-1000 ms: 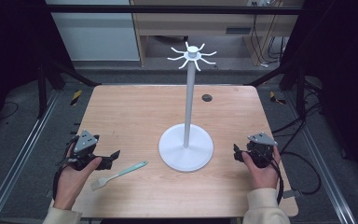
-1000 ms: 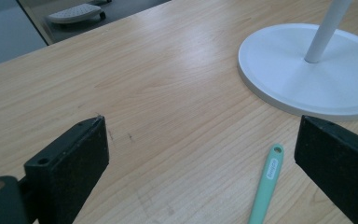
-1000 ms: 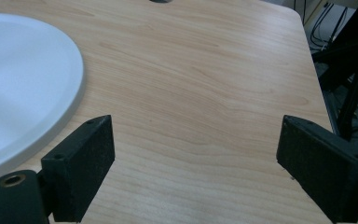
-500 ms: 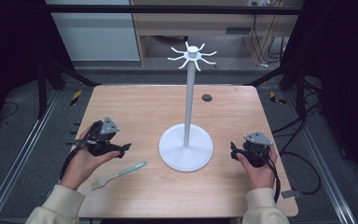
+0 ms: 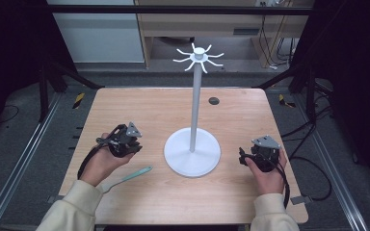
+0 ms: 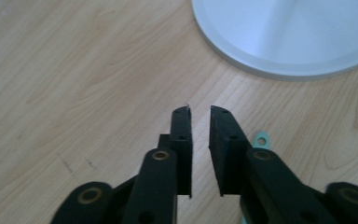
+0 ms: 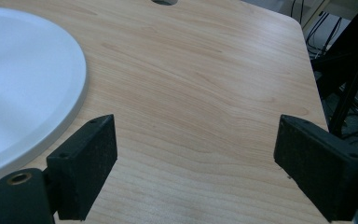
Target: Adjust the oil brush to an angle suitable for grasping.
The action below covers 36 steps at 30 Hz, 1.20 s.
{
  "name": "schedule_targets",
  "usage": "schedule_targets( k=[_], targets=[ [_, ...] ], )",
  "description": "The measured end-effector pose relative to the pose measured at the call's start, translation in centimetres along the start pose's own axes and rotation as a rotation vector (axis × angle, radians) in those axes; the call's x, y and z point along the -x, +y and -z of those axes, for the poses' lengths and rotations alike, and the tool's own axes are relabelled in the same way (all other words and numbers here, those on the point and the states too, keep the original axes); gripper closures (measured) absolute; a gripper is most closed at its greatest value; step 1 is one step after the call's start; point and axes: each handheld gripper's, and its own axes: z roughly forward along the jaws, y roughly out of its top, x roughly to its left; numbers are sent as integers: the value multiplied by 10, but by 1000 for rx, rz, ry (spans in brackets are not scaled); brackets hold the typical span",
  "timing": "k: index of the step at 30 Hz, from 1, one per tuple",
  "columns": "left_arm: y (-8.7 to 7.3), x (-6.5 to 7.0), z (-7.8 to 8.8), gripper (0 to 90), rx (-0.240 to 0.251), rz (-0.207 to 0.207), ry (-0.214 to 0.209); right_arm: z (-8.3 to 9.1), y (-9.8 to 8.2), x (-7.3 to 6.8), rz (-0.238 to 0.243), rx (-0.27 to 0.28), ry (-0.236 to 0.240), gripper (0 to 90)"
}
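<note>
The wooden table (image 5: pixel 139 110) is pale, with light grain and rounded corners, and the white stand (image 5: pixel 192 153) rises from its middle on a round flat base. Nearest the person, left of that base and near the table's front edge, lies the mint-green utensil (image 5: pixel 127 177), a slim handle with a small ring end, flat on the wood. Just beyond it, the left gripper (image 5: pixel 134 148) hovers left of the base; its jaws have just been closing and now stand almost together with nothing between them. Right of the base, the right gripper (image 5: pixel 241 157) has its jaws spread wide and empty. Behind the stand, a dark round hole (image 5: pixel 214 100) marks the tabletop. Beyond the table are grey flooring, dark frame rails and a wooden cabinet.
</note>
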Motion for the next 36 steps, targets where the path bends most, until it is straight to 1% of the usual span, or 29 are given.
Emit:
schedule_targets(
  k=[1,2,3,6,7,10,12,13,15,16,17,18,19,20,22,24,27,31,36],
  targets=[
    [0,1,-3,867,-11,-3,-8,-1,0,-1,9,-3,-2,134],
    [-1,3,-10,900,-37,-4,-27,-2,0,-2,17,-12,1,133],
    [-1,3,-10,900,-37,-4,-27,-2,0,-2,17,-12,1,133],
    [-5,4,-18,900,-68,6,-42,-3,0,-3,22,-14,3,133],
    [-7,5,-20,900,-73,13,-53,-3,0,-3,25,-15,0,133],
    [-11,7,-22,900,-75,6,-66,-4,0,-3,24,-25,7,133],
    [-13,8,-24,900,-79,0,-60,-6,-1,-4,23,-32,8,133],
    [-14,9,-25,900,-81,-1,-65,-8,-1,-4,32,-34,9,133],
    [-17,10,-28,900,-92,-4,-68,-9,0,-6,34,-36,15,133],
    [-20,12,-31,900,-104,-4,-71,-9,-1,-7,35,-42,20,133],
    [-20,12,-31,900,-104,-4,-71,-10,-2,-7,41,-52,26,133],
    [-23,13,-33,900,-103,4,-80,-10,-3,-7,44,-64,33,134],
    [-23,13,-33,900,-103,4,-80,-10,-3,-7,44,-64,33,134],
    [-26,15,-37,900,-106,10,-95,-11,-4,-8,49,-76,38,134],
    [-27,16,-39,900,-114,5,-97,-12,-4,-7,47,-77,38,134],
    [-27,17,-41,900,-129,-11,-88,-12,-4,-7,51,-77,38,135],
    [-28,18,-44,900,-123,-4,-89,-12,-3,-7,50,-78,37,135],
    [-27,19,-47,900,-140,-20,-96,-12,-3,-7,51,-79,37,135],
    [-27,21,-50,900,-143,-28,-95,-12,-4,-7,49,-79,38,135]
  ],
)
